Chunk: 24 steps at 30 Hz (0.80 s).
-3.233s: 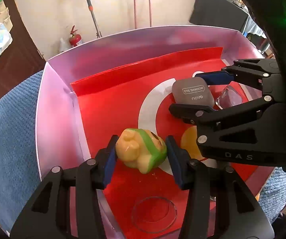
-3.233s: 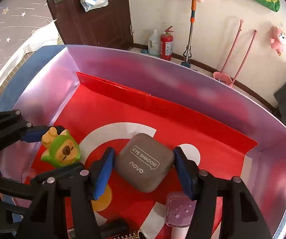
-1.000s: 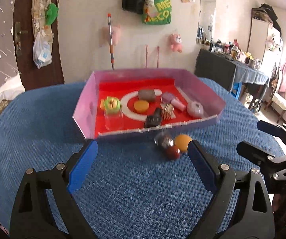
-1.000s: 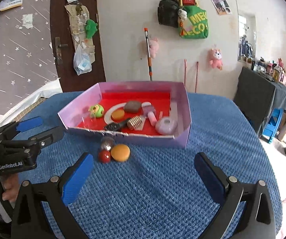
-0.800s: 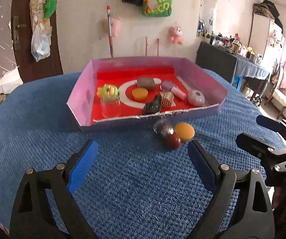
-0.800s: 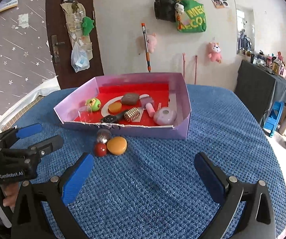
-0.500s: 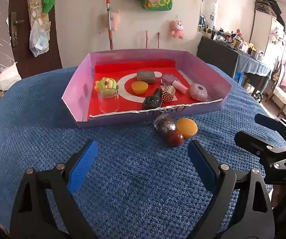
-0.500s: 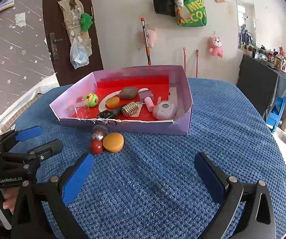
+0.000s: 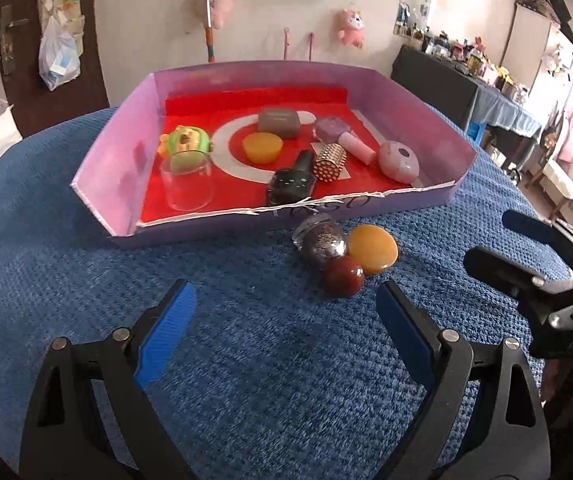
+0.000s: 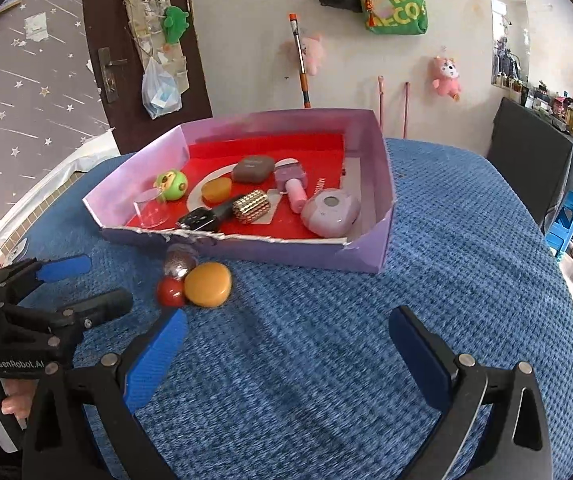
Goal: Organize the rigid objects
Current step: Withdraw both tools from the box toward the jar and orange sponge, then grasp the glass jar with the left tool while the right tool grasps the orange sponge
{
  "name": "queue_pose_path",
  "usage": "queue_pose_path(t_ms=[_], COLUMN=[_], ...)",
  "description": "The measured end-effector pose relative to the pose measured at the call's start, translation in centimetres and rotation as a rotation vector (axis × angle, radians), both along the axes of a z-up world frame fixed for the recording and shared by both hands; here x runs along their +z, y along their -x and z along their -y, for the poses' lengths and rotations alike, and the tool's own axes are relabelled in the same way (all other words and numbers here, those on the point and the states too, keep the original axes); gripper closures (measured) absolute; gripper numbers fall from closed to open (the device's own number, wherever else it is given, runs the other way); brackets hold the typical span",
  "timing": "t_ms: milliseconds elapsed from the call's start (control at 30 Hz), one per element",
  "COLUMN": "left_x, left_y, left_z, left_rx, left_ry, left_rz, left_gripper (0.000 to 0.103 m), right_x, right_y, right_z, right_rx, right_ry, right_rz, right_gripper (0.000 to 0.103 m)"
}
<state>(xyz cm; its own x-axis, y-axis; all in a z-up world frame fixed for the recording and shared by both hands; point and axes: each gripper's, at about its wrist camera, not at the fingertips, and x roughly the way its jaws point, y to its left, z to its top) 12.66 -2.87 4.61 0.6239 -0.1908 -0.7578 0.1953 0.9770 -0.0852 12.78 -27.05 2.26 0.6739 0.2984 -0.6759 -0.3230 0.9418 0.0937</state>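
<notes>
Three loose pieces lie in a touching cluster on the blue surface (image 9: 86, 280), just outside the front wall of the tray (image 9: 366, 204): a red ball (image 9: 343, 276), an orange disc (image 9: 372, 249) and a glittery dark bottle (image 9: 320, 238) on its side against the wall. Left tongs (image 9: 286, 332) are spread wide and empty, with the cluster just ahead of the right pad; right tongs (image 10: 286, 352) are likewise spread and empty, the cluster beyond the left pad.

All three look hard and glossy, hence probably light but slippery. The ball should roll if nudged and is best pinched across its widest part. The disc is low and domed, so the pads should close on its rim. The bottle, seemingly glass, may be fragile and is best taken across its body. Because the three touch, closing on one may scatter the others.
</notes>
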Motion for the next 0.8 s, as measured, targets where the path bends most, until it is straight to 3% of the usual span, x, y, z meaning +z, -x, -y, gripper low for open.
queue_pose_path(t_ms=[267, 467, 800], left_x=[-1.9, -1.9, -0.8], left_y=[-2.6, -2.5, -2.0], left_z=[1.7, -0.4, -3.7], left_rx=[-0.007, 0.015, 0.067], left_ry=[-0.071, -0.031, -0.083], left_rz=[-0.079, -0.097, -0.053], left_gripper=[0.011, 0.01, 0.009], right_x=[0.1, -0.3, -2.0], right_y=[-1.6, -2.3, -4.0], right_z=[1.5, 1.7, -1.9], right_rx=[-0.022, -0.009, 0.216], right_ry=[-0.014, -0.02, -0.015], right_rz=[-0.017, -0.039, -0.137], right_gripper=[0.0, 0.0, 0.0])
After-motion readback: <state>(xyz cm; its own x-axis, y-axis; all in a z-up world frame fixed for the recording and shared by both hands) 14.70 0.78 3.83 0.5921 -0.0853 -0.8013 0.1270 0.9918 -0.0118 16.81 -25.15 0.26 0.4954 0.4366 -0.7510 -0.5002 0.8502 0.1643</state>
